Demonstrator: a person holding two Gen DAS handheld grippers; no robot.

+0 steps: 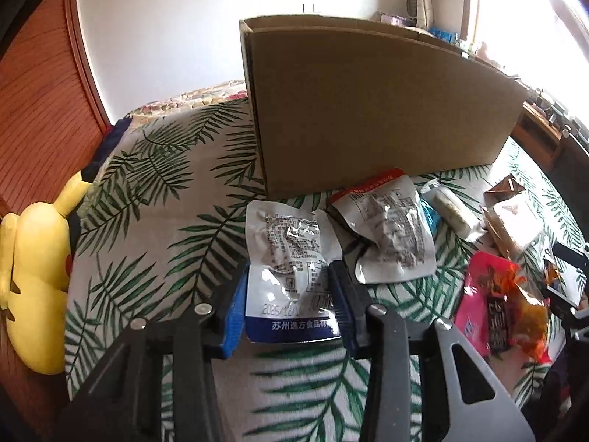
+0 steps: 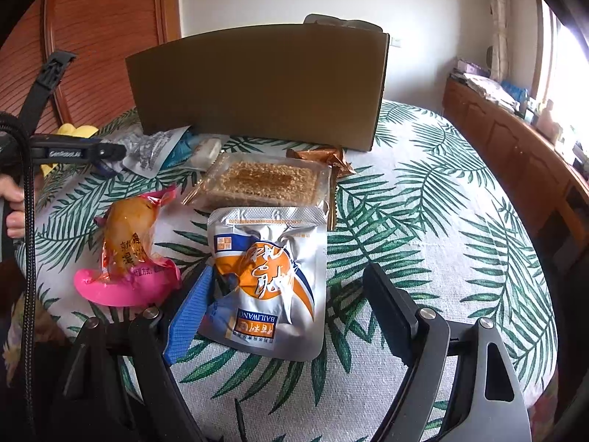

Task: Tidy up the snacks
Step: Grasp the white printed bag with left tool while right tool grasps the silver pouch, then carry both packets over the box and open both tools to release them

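A tall cardboard box (image 1: 375,103) stands on the leaf-print cloth (image 1: 165,184) behind the scattered snacks. Both wrist views meet its plain outer wall, so its inside is hidden – only in the right wrist view does something grey and crumpled (image 2: 331,22) poke above the far rim, too unclear to name.

The left gripper (image 1: 291,294) has a white pouch with a blue bottom band (image 1: 287,258) between its blue pads; the pads sit against the pouch's two side edges and grip it. Beside it lies a second white pouch with a red top edge (image 1: 386,228), its printed back facing up, the text too small to read. Further right are a small pale wrapped bar (image 1: 452,210), a clear tray of crumbly brown cake (image 2: 268,184), a bronze foil wrapper (image 2: 324,158) just behind the tray, and a pink-and-orange packet (image 2: 129,250).

The right gripper (image 2: 291,302) stands wide – a silver pouch with an orange and blue design (image 2: 268,276) lies between its fingers, touching the left blue pad, while the right finger is clearly apart from it, so it is not clamped.

At the cloth's left edge sits a yellow plush toy (image 1: 33,276), cut off by the frame. A hand (image 2: 13,202) is partly visible at the left border of the right wrist view, mostly hidden behind a black cable (image 2: 27,221)
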